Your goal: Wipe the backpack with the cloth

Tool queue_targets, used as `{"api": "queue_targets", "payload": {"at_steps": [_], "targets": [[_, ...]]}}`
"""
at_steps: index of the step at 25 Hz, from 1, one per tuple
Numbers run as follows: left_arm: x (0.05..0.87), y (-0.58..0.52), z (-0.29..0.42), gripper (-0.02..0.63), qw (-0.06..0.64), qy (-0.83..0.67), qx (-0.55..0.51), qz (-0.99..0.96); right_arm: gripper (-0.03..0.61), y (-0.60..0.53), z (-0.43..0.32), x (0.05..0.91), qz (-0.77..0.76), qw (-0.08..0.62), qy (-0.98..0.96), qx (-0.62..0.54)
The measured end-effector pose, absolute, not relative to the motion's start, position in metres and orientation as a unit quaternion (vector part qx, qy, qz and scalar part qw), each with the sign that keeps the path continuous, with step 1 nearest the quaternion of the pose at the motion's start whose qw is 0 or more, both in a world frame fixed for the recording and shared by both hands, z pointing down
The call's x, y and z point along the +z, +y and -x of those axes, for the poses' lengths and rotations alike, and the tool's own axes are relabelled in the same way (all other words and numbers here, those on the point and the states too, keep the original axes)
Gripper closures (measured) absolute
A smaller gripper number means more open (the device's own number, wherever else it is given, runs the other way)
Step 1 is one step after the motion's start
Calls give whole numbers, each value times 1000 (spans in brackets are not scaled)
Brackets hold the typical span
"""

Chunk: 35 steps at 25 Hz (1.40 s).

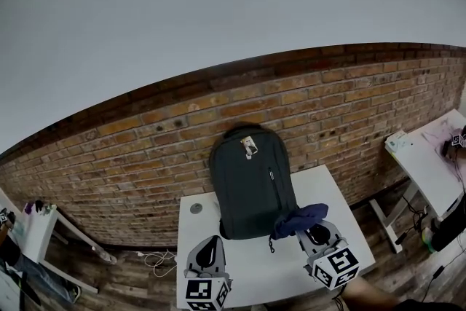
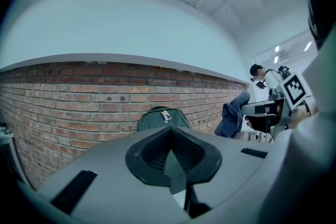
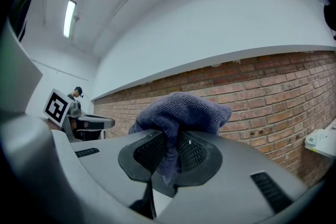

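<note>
Brick wall [image 1: 145,149] backs a white table [image 1: 247,280] where the backpack [image 1: 251,182] stands upright, the right claw [image 1: 312,231] clenched on a blue cloth [image 1: 302,217] at its lower right corner, while the left claw [image 1: 209,245] hovers closed and empty near its lower left.

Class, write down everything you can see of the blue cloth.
The cloth is dark blue-purple with a soft, nubbly pile, like microfibre. It is bunched up, not spread flat. The right gripper is shut on it: a fold runs down between the jaws and the rest bulges out beyond them. In the head view it sits at the lower right corner of the dark backpack, above the white table; whether it touches the backpack cannot be told.
</note>
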<state>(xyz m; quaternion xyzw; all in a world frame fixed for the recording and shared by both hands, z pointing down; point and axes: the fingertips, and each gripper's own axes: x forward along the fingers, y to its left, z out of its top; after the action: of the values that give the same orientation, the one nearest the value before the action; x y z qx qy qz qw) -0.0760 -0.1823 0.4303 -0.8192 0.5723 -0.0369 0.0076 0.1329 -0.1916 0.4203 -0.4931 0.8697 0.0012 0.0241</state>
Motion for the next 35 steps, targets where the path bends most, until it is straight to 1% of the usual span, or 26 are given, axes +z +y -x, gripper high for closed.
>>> {"api": "queue_targets", "payload": {"at_steps": [5,14,22,29,35], "targets": [[427,-213,95,624,11,557,-36,830,529,-217,-115,415,509,22,860,4],[424,-261,132,624,16,529,-26,848,529,-262,-72,381,516,41,855,32],[436,-280,163,624,-6,527,-23,850,529,-318,-47,369,532,10,845,52],[430,-289,171,624,-4,531,-23,847,529,-386,-30,342,529,8,846,69],[428,-290,172,624,-3,534,-26,845,531,-465,-15,342,544,-38,836,68]]}}
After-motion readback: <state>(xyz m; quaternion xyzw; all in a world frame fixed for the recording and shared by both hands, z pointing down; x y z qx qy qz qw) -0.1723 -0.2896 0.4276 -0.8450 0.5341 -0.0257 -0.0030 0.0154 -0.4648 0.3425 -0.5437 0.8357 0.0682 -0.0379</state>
